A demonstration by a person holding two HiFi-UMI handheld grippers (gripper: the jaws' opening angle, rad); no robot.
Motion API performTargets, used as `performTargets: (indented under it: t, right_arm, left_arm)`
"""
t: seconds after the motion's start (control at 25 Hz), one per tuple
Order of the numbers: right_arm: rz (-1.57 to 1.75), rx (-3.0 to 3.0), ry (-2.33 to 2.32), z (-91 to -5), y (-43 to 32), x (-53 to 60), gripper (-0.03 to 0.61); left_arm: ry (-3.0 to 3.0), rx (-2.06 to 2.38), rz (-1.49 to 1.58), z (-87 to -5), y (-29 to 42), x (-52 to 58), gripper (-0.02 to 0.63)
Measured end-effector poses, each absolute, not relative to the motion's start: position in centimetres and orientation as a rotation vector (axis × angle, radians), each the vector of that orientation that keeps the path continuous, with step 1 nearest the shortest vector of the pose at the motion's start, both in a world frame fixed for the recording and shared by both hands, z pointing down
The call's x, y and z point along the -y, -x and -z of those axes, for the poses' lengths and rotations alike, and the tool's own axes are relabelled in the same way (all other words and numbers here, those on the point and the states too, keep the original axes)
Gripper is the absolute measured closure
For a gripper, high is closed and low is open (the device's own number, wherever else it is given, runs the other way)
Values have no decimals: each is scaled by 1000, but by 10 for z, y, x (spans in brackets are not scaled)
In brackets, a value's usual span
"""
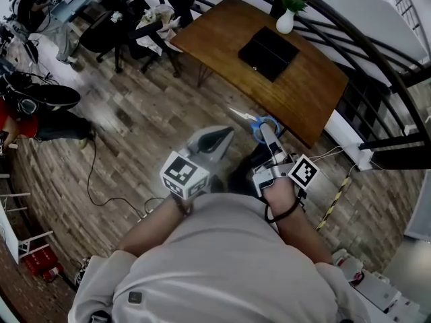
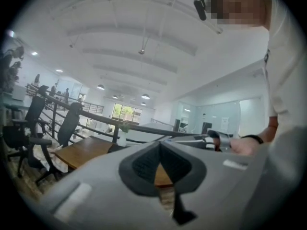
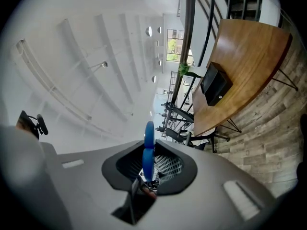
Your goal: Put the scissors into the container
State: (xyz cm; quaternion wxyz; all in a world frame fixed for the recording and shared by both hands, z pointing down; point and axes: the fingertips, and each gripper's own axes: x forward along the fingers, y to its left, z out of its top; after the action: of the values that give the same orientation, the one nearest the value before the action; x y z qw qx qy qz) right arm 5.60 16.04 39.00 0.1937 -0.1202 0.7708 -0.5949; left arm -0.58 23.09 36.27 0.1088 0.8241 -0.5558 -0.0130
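Observation:
In the head view my right gripper (image 1: 267,132) is shut on the scissors (image 1: 259,124), whose blue handles sit at the jaws while the blades stick out to the upper left. The right gripper view shows a blue handle (image 3: 147,150) standing upright between the pads. My left gripper (image 1: 224,135) hangs beside it with its fingertips together and nothing in them; in its own view the left gripper (image 2: 160,146) holds nothing. The container, a black box (image 1: 268,52), rests on the wooden table (image 1: 316,86) ahead of both grippers, and the box (image 3: 216,84) also shows in the right gripper view.
A white vase with a green plant (image 1: 286,19) stands at the table's far edge. A dark curved railing (image 1: 367,42) runs behind the table. Office chairs (image 1: 114,25) stand at the upper left, and a cable (image 1: 94,180) lies on the wooden floor.

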Motion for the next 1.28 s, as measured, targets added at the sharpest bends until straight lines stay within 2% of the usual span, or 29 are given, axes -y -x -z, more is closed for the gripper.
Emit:
performTargets:
  t: [0.36,0.8,1.28]
  right_arm:
    - [1665,-2173,323,-384,-49,-105,522]
    - [1632,-2205,292,-370,-44,15,522]
    - [1637,-2173,291,-368,-78,111,522]
  left_arm:
    - [-2426,1656,54,-359,14,-180,611]
    - [-2444,1686,47,-345,17,-57,611]
    - [-2484,1634,-16,-338,-23,40,611]
